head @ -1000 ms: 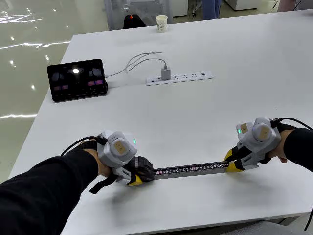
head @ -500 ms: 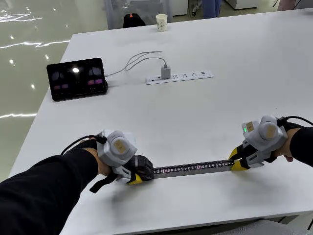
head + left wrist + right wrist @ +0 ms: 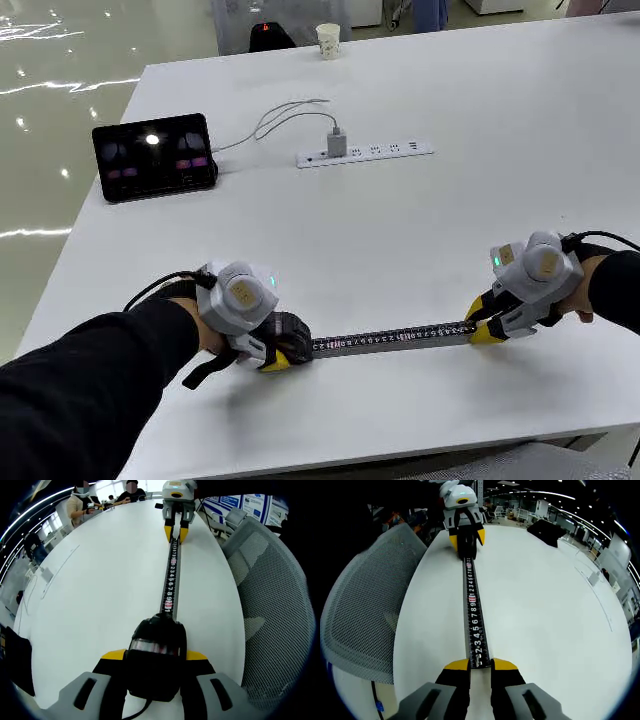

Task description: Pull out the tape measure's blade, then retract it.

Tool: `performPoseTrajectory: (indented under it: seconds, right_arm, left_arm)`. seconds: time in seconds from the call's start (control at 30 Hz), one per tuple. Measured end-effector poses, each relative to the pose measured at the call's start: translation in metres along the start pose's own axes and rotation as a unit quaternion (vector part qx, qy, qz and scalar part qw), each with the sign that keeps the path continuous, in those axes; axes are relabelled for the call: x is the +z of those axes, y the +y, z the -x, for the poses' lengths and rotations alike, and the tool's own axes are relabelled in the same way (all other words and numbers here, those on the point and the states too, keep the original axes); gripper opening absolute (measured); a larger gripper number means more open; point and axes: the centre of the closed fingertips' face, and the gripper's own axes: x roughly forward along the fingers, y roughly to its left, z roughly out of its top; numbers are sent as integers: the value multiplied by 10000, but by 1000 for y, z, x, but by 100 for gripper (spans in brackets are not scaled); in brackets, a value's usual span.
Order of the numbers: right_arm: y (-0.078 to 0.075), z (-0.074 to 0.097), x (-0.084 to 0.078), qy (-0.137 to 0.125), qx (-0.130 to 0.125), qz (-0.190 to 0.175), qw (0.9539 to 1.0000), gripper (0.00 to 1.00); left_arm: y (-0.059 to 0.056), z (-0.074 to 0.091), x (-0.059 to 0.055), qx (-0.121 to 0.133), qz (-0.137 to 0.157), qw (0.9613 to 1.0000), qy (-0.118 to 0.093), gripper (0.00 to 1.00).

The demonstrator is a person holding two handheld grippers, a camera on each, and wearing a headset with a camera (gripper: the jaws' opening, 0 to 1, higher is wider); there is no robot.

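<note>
table (image 3: 420,230): white | blade (image 3: 395,338): stretched flat on table, well nearer the person than power strip (image 3: 365,153) | left gripper (image 3: 155,656): nearer, left of power strip, jaws clamped around black tape measure case (image 3: 157,630) | right gripper (image 3: 480,664): nearer, right of power strip, jaws narrow, pinching blade end

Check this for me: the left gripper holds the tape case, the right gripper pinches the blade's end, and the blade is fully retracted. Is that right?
No. The blade is not retracted: it is pulled out, stretching from the case to the right gripper, as the head view shows. The rest holds: the left gripper holds the case, the right pinches the blade's end.
</note>
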Motion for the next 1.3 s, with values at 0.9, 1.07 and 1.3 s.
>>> performPoseTrajectory:
  seconds: [0.9, 1.07, 1.3]
  right_arm:
    - [-3, 0, -4, 621, -142, -79, 9979, 13]
    - [-2, 1, -3, 545, -176, -112, 9983, 13]
    - [-4, 2, -4, 649, -257, -21, 9976, 13]
  left_arm:
    - [1, -1, 2, 27, 3, 10000, -35, 36]
    - [0, -1, 3, 56, 105, 9999, -73, 37]
    - [1, 2, -1, 48, 402, 9992, -37, 38]
